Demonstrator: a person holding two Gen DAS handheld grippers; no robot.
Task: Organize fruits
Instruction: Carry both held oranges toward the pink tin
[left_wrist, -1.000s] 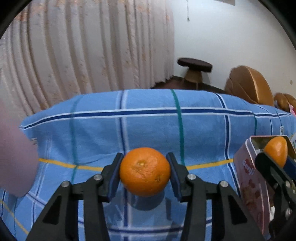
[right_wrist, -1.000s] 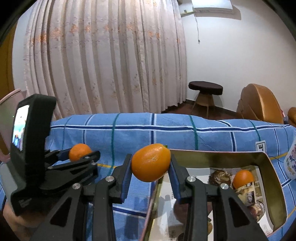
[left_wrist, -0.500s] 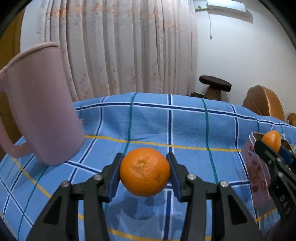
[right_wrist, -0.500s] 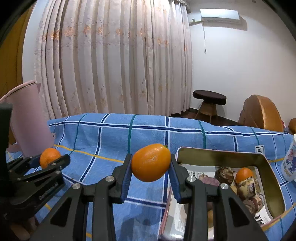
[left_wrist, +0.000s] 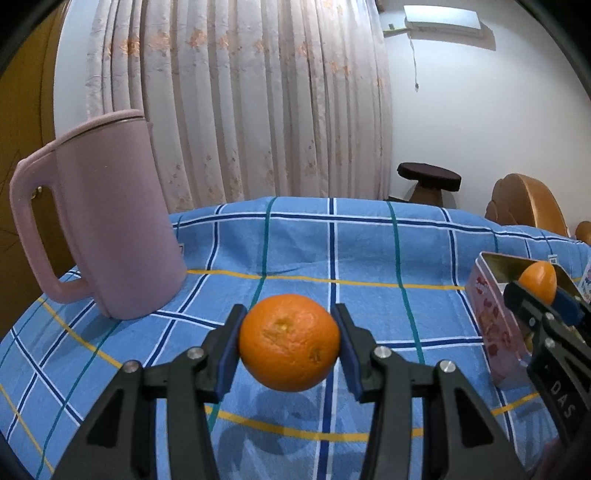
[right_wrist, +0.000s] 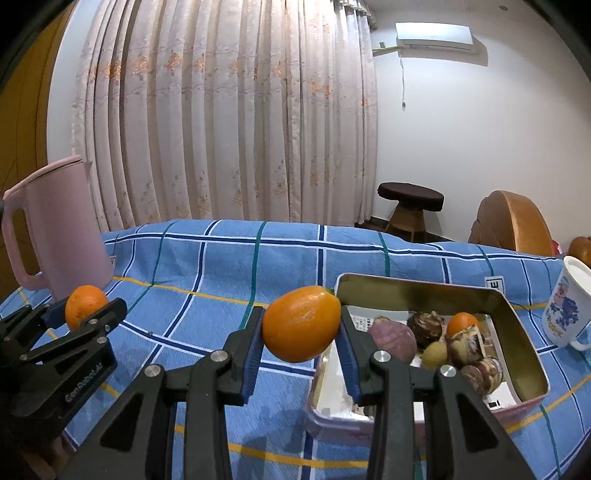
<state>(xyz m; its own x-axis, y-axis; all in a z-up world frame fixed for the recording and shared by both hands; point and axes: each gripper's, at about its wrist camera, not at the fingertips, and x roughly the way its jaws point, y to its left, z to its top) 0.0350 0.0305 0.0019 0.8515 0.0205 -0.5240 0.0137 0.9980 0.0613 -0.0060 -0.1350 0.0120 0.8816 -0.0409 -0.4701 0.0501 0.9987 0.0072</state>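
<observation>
My left gripper (left_wrist: 289, 341) is shut on a round orange (left_wrist: 289, 341) and holds it above the blue checked cloth. It also shows at the left of the right wrist view (right_wrist: 85, 312). My right gripper (right_wrist: 301, 328) is shut on an oval orange fruit (right_wrist: 301, 328), held just left of a metal tin (right_wrist: 524, 328). The tin holds a small orange (right_wrist: 460, 323), a purple fruit (right_wrist: 393, 338) and several brown ones. In the left wrist view the right gripper (left_wrist: 537, 286) and the tin (left_wrist: 491, 317) are at the right edge.
A tall pink jug (left_wrist: 107, 229) stands at the table's left. A printed white mug (right_wrist: 569, 302) stands right of the tin. Curtains, a dark stool (right_wrist: 410, 201) and wooden chairs lie beyond the table's far edge.
Both grippers have pulled back and risen with their fruit still held. The pink jug has come into full view on the left, and the right gripper has moved off the tin to its left.
</observation>
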